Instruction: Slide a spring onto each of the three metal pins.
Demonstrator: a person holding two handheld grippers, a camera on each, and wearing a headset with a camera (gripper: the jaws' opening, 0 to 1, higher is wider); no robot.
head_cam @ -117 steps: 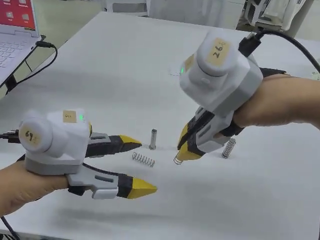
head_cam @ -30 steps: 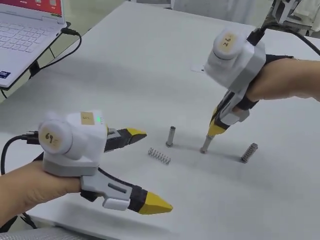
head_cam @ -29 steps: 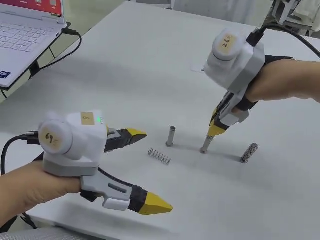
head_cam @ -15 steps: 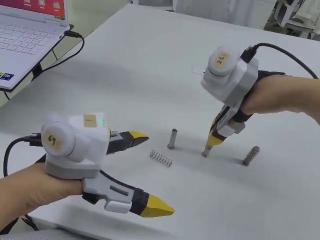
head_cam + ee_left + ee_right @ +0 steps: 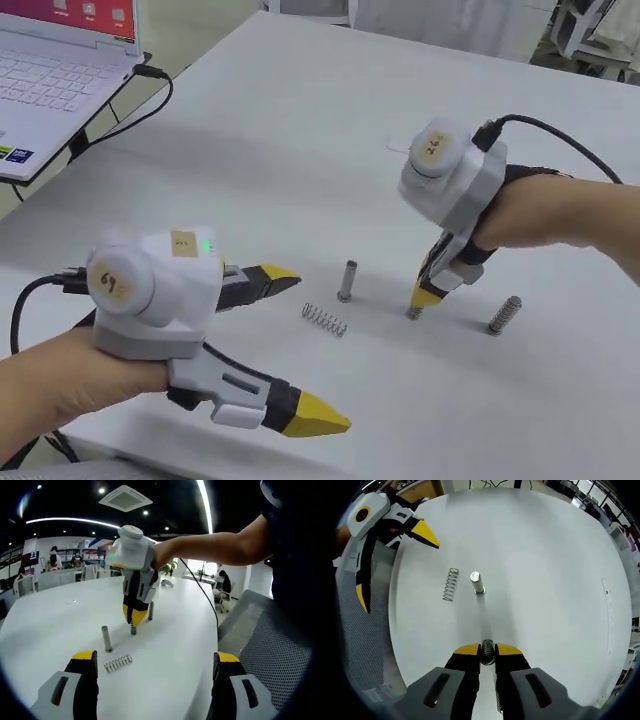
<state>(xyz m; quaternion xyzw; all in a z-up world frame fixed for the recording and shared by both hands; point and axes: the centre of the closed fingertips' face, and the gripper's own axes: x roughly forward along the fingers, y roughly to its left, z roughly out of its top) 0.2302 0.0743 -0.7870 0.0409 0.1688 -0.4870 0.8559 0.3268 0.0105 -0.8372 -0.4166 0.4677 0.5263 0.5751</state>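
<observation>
Steel coil spring (image 5: pixel 487 656) | right claw (image 5: pixel 488 650) clamped | cylindrical pin (image 5: pixel 476 582) bare

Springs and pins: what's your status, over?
Right tongs shut on a spring. Left tongs open. One bare pin, loose spring beside it. Nothing in the way.

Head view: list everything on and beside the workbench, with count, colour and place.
bare pin: one, grey metal, upright, mid-table.
loose spring: one, silver, lying beside the bare pin.
held spring: one, silver, upright in the right claw.
standing spring: one, silver, upright, far right.
laptop: one, white, open, upper left.
cable: one, black, at the laptop.
table: one, white.
left claw: yellow-tipped, open.
right claw: yellow-tipped, shut.
</observation>
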